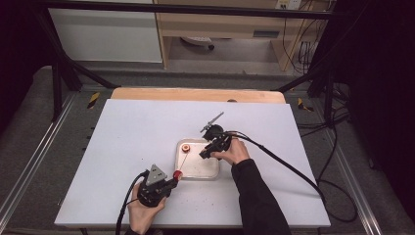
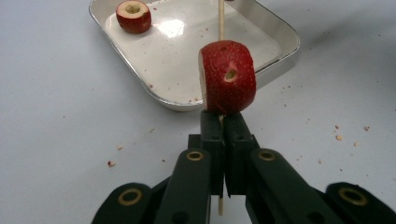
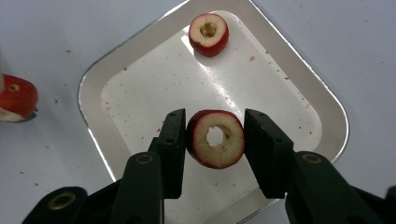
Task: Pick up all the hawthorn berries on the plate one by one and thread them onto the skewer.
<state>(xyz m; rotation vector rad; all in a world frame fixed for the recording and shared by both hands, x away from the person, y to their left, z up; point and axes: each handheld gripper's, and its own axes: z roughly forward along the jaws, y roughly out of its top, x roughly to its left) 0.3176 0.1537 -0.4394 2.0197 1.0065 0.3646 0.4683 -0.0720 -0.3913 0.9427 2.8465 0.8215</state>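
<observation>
- The left gripper [image 1: 172,180] is held near the front edge of the table [image 1: 127,132], just off the tray's front left corner; its jaws are pressed together on a thin wooden skewer [image 2: 221,18].
- A red cored fruit piece [image 2: 228,77] is threaded on that skewer and sits directly above the closed jaw tips, in front of the tray's rim.
- The right gripper [image 3: 215,144] is held over the metal tray [image 3: 327,116], which lies near the middle of the table.
- A cored fruit ring [image 3: 217,138], red-skinned with pale flesh and a round hole, is pinched between the right jaws; both pads are seen against its skin, and the hole faces the camera.
- A second cored piece [image 3: 208,33] lies in the tray near its far left corner as seen in the high view, well apart from the held ring.
- Small crumbs are scattered over the tray floor and over the table around it.
</observation>
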